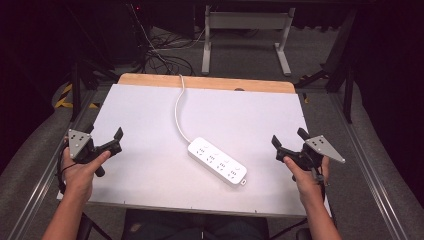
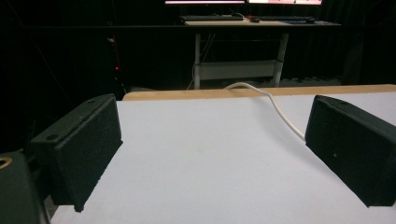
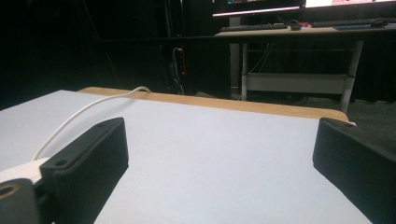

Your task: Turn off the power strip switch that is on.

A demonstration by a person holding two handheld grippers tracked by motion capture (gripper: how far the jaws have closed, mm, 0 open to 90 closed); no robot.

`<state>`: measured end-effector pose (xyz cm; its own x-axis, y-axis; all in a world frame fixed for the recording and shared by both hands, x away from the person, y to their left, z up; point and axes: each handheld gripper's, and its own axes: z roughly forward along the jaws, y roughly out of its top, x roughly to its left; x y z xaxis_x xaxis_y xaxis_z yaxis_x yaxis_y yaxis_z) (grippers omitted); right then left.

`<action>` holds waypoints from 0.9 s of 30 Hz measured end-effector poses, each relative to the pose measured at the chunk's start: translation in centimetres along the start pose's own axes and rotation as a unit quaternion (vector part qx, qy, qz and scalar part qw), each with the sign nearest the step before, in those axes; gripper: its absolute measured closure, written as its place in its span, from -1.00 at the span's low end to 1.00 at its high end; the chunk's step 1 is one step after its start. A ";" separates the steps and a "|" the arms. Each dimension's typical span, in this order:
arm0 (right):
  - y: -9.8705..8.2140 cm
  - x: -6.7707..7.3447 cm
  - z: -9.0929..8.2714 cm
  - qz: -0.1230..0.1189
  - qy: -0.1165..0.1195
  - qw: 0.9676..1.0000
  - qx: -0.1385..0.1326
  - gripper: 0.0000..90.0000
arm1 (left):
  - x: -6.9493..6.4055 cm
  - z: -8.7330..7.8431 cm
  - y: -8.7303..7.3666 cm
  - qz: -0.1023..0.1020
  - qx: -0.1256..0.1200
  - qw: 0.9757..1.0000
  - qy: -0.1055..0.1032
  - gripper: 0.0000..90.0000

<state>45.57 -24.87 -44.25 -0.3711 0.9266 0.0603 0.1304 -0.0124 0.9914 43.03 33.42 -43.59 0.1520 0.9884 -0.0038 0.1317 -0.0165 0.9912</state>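
Two grippers: yours, both spread wide, grasping nothing.
Left gripper: 9 o'clock.
Right gripper: 3 o'clock.
Power strip: centre, between them.

You have nothing legible to read here: the white power strip on the counter shows only socket holes, no brand or label you can make out, and the monitors past the far desk are too cropped and blurred for any text

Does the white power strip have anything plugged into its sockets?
No: the white power strip lies flat on the table, sockets up, all empty.
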 end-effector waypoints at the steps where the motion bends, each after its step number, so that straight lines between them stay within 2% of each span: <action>1: 0.0 0.0 0.0 0.000 0.000 1.000 0.000 -0.91 | 0.0 0.0 0.0 0.000 0.000 1.000 0.000 -0.90; 2: 0.0 0.0 -0.2 -0.006 -0.002 1.000 0.002 -0.91 | 0.2 -0.2 0.0 -0.005 -0.001 1.000 0.000 -0.90; 5: 0.0 -0.1 -0.5 0.001 -0.008 1.000 -0.002 -0.91 | 0.2 -0.1 0.0 -0.009 -0.002 1.000 0.000 -0.90; 10: -0.3 -0.3 -0.7 0.001 -0.011 1.000 0.002 -0.91 | -0.1 0.2 0.0 -0.003 0.001 1.000 -0.003 -0.90; 17: -0.3 -0.3 -0.8 0.006 -0.005 1.000 0.001 -0.91 | -0.2 0.1 -0.1 0.002 0.003 1.000 -0.005 -0.90; 27: -0.3 -0.1 -0.3 0.006 0.003 1.000 0.003 -0.91 | 0.2 -0.5 -0.2 -0.001 0.001 1.000 0.006 -0.90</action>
<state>45.30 -25.05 -44.56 -0.3740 0.9245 0.0733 0.1397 -0.0220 0.9900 42.52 33.73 -43.71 0.1405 0.9901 -0.0052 0.1349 -0.0139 0.9908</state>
